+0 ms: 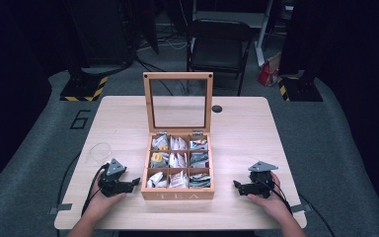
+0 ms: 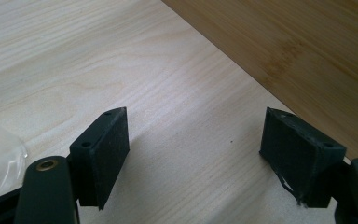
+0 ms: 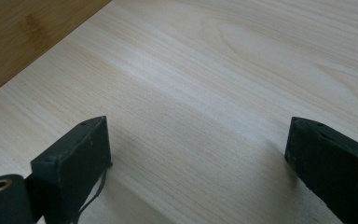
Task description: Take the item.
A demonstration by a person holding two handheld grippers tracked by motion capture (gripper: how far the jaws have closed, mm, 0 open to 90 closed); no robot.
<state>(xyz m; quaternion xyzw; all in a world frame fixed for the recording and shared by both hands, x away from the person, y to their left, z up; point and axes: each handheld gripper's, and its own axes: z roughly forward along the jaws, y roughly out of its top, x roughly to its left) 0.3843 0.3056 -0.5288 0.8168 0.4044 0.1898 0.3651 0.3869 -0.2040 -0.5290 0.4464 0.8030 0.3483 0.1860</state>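
Here, wooden tea box (image 1: 177, 193) at three o'clock of the wide-open, empty left gripper (image 1: 134, 183), nearer than the equally open right gripper (image 1: 236, 186).

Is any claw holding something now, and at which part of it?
Nothing is held. The left claw and the right claw are both open and empty, resting on the table beside the tea box.

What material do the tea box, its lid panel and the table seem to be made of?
Tea box: likely bamboo or similar wood, honey-brown with a smooth finish; fine straight grain shows in the left gripper view.
Lid panel: clear glass or plastic, I cannot tell which; the table shows through it.
Table: pale wood or wood-look laminate, matte, with long wavy grain lines.
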